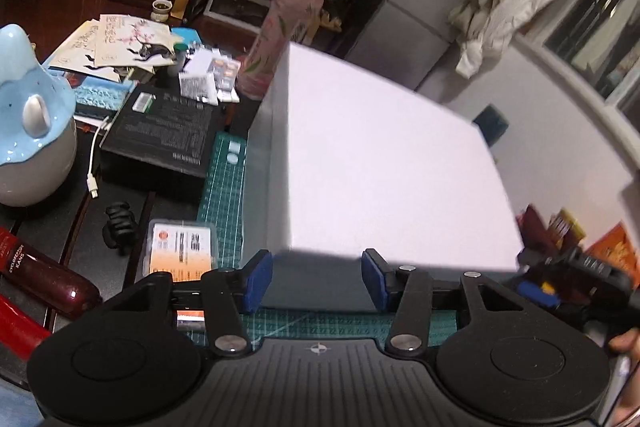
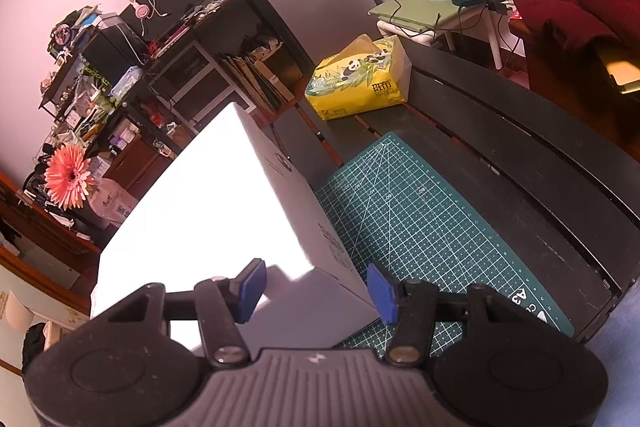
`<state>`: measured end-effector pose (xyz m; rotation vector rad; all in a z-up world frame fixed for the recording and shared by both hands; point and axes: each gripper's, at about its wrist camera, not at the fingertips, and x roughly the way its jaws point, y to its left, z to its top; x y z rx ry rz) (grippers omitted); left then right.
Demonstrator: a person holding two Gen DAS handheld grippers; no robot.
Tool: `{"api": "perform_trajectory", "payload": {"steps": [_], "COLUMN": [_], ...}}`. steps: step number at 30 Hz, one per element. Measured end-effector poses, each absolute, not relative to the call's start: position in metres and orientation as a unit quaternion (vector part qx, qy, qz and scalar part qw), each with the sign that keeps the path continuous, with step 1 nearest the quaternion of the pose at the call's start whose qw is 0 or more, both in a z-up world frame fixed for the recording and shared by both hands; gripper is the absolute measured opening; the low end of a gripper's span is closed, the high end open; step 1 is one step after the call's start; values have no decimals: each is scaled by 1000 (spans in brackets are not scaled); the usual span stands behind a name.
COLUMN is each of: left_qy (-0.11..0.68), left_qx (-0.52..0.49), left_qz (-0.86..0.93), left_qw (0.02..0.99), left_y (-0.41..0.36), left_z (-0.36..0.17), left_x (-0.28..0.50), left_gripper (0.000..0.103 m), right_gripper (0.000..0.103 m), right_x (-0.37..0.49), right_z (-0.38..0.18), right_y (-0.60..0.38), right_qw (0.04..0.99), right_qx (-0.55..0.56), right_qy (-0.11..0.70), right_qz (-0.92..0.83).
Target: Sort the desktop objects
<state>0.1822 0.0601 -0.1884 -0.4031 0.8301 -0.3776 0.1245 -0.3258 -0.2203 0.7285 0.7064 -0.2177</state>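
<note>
1. Left wrist view: the white box [image 1: 392, 163] sits dead ahead, its near edge clamped between the left tool [image 1: 317, 281] pads
2. The right tool [image 2: 316, 289] grips its other corner
3. Left of the tool, a card case [image 1: 182, 247], black clip [image 1: 119, 225] and black box [image 1: 164, 135] remain unsorted on the surface [image 1: 120, 199]; sorting looks barely started

L gripper [image 1: 317, 279] fingers clamped; R gripper [image 2: 316, 291] fingers part-open, both angled down.

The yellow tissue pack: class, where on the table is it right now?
In the right wrist view, the yellow tissue pack lies at the table's far end, beyond the green cutting mat and right of the white box.
</note>
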Motion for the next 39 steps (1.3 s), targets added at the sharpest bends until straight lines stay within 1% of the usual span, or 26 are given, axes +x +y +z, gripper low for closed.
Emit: {"api": "perform_trajectory", "payload": {"steps": [2,6,8,10,13,15,19,26,28,31,39], "left_qy": [387,388,393,398,401,401,400,400,399,397,400], "left_qx": [-216,-245,-244,-240,-241,-244,-246,-242,-237,-230,-232], "left_qz": [-180,-171,-167,-165,-164,-164,-159,-154,-153,-153,-159], "left_qw": [878,872,870,870,869,868,868,871,873,875,872], "left_y": [67,75,74,72,72,73,75,74,73,72,75], "left_z": [-185,-189,-192,-194,-197,-198,-201,-200,-200,-199,-200], "left_x": [183,188,191,192,193,194,193,193,193,193,195], "left_gripper": [50,50,46,43,44,45,51,55,56,56,58], "right_gripper": [54,54,54,54,54,54,54,54,52,41,35], "right_x": [125,125,125,125,125,125,125,125,125,125,119], "right_z": [-222,-221,-221,-221,-221,-221,-220,-219,-219,-215,-192], "right_y": [-326,-327,-327,-326,-326,-325,-324,-322,-321,-317,-279], "right_qw": [869,868,868,868,869,869,870,874,876,878,910], "right_qx": [348,349,348,348,346,344,344,336,334,330,252], "right_qy": [337,338,338,338,338,338,338,336,332,333,323], "right_qz": [-104,-105,-105,-106,-107,-107,-107,-106,-102,-93,-70]}}
